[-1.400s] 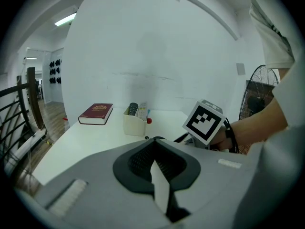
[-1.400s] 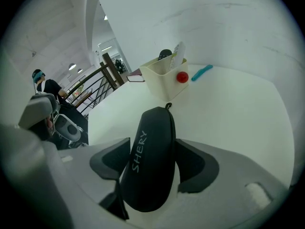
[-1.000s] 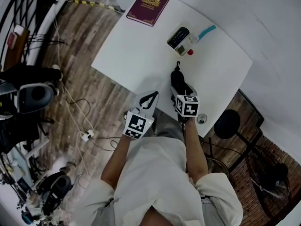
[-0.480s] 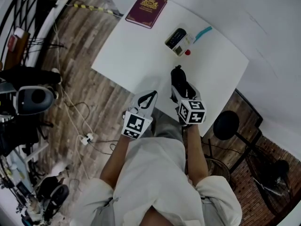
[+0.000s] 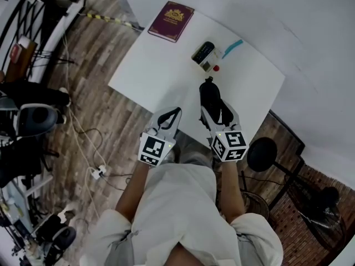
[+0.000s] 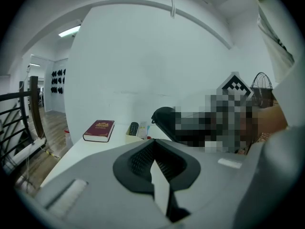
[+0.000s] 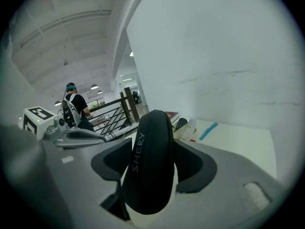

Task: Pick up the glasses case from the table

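One glasses case (image 7: 151, 147), clamped in right hand-held gripper (image 5: 216, 108), long axis along jaws, seemingly pointing forward.

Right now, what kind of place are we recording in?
Probably an indoor lab or workshop: white table, cables trailing across the wood floor, black stool beside the table.

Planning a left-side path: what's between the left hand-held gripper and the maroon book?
Nothing but bare white tabletop lies between the left hand-held gripper and the maroon book. The head view shows the whole stretch.
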Available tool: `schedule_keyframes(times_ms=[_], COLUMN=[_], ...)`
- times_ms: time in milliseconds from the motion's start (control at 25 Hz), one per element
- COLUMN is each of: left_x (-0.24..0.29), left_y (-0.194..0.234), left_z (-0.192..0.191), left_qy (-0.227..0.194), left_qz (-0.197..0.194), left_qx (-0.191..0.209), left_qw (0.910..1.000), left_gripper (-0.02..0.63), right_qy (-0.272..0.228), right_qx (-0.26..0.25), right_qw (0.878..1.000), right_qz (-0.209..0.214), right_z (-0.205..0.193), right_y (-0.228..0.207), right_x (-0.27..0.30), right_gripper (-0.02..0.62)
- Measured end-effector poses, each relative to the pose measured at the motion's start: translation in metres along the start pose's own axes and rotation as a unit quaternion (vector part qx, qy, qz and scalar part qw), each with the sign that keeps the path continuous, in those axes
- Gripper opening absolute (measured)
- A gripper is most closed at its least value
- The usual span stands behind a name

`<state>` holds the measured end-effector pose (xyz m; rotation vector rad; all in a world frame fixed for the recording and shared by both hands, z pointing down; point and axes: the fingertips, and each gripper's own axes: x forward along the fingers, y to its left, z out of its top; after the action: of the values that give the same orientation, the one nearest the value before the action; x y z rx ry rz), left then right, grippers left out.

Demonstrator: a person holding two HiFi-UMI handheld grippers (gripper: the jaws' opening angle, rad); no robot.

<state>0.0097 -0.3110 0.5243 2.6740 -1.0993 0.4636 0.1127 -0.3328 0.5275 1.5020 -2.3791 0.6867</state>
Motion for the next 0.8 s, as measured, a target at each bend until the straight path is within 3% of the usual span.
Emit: schedule_keyframes(times_ms=[400, 800], left_x=[-0.014, -0.022], left_y=[-0.005, -0.016], left_z=[0.05, 0.063], left_qy=[-0.064, -0.076], left_qz=[-0.012, -0.024], left_qx=[0.005, 0.009], left_qw=[0.9979, 0.9968], left_gripper=[0.018, 0.018], right_qy=[-0.068, -0.087], right_qx=[-0.015, -0.013], right_qw=[0.998, 0.996], right_qz=[0.001, -0.007], right_z=[0.042, 0.045], right_y=[0.018, 0.022], right_x=[-0.04, -0.054], right_gripper=[0.273, 0.272])
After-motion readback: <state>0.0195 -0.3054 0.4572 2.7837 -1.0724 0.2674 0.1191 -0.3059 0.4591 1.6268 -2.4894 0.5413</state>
